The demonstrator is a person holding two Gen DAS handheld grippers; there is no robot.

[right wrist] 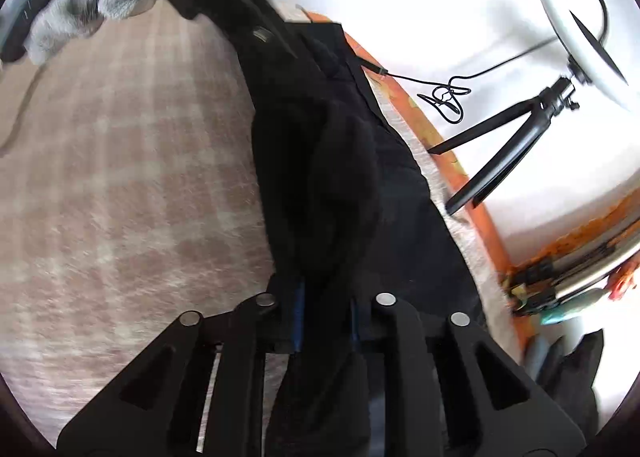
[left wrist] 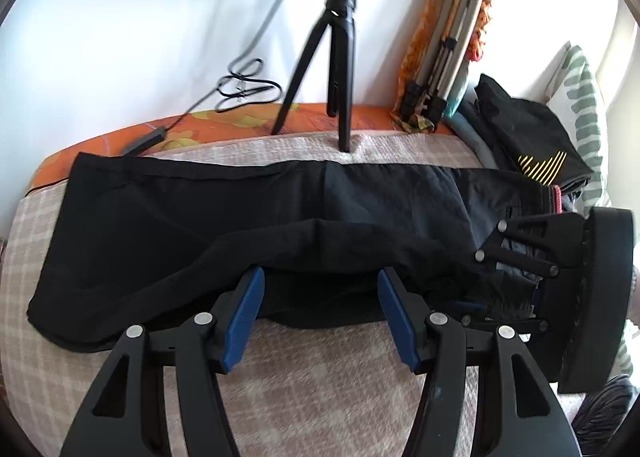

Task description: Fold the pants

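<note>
Black pants (left wrist: 224, 213) lie lengthwise across a beige checked bed cover (left wrist: 304, 389), one leg laid over the other, waistband at the right. My left gripper (left wrist: 320, 285) is open, its blue pads (left wrist: 248, 313) on either side of the near edge of the upper leg, not closed on it. My right gripper (left wrist: 516, 277) shows at the right by the waist end. In the right wrist view my right gripper (right wrist: 324, 317) is shut on the black pants (right wrist: 340, 161), cloth bunched between the fingers and hanging over them.
A black tripod (left wrist: 336, 69) with a ring light stands at the bed's far edge by the white wall, with a cable (left wrist: 244, 85). A folded metal tripod (left wrist: 448, 49) leans at the wall. Folded dark clothes (left wrist: 524, 129) and a striped pillow (left wrist: 584, 113) lie at right.
</note>
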